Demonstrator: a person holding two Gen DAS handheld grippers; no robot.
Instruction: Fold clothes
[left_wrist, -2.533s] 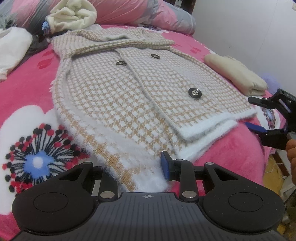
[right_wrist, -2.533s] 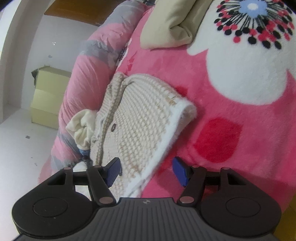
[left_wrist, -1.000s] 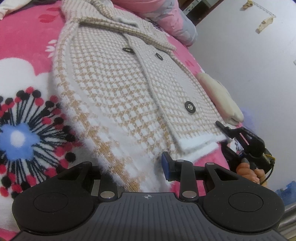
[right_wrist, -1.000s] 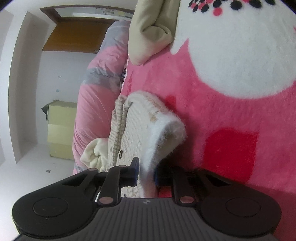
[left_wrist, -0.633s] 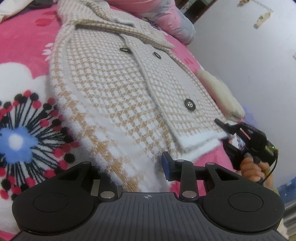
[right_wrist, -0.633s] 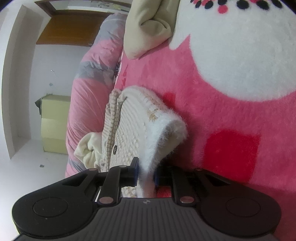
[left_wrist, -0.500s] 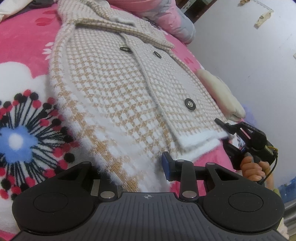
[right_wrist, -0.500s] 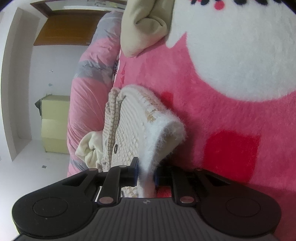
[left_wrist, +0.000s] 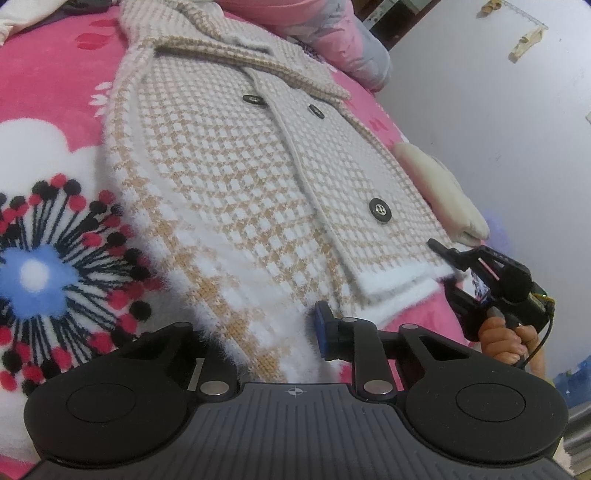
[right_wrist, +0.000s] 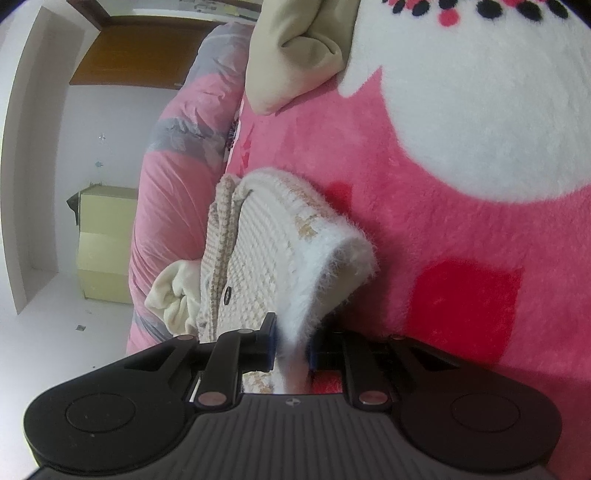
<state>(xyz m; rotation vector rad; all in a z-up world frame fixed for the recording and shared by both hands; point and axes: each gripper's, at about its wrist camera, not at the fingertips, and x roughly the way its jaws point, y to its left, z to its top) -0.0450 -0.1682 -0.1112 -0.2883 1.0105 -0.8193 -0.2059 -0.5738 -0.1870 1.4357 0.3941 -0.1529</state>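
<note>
Cardigan (left_wrist: 258, 192), checked beige and white, lies flat on pink floral blanket (left_wrist: 44, 92); left gripper (left_wrist: 258, 332) has just been closing on its near hem; right gripper (right_wrist: 291, 341) stays clamped on the fluffy hem corner.

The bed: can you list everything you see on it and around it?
Cardigan: one, beige and white checks, flat on the blanket.
Buttons: three, dark, on the cardigan.
Blanket: one, pink with flowers, covering the bed.
Cream clothes: one folded pile beside the cardigan, one bundle by the quilt.
Quilt: one, pink and grey, bed's far end.
Cabinet: one, pale yellow, by the wall.
Left gripper: black, over the hem.
Right gripper: black, fingers pinching the hem corner.
</note>
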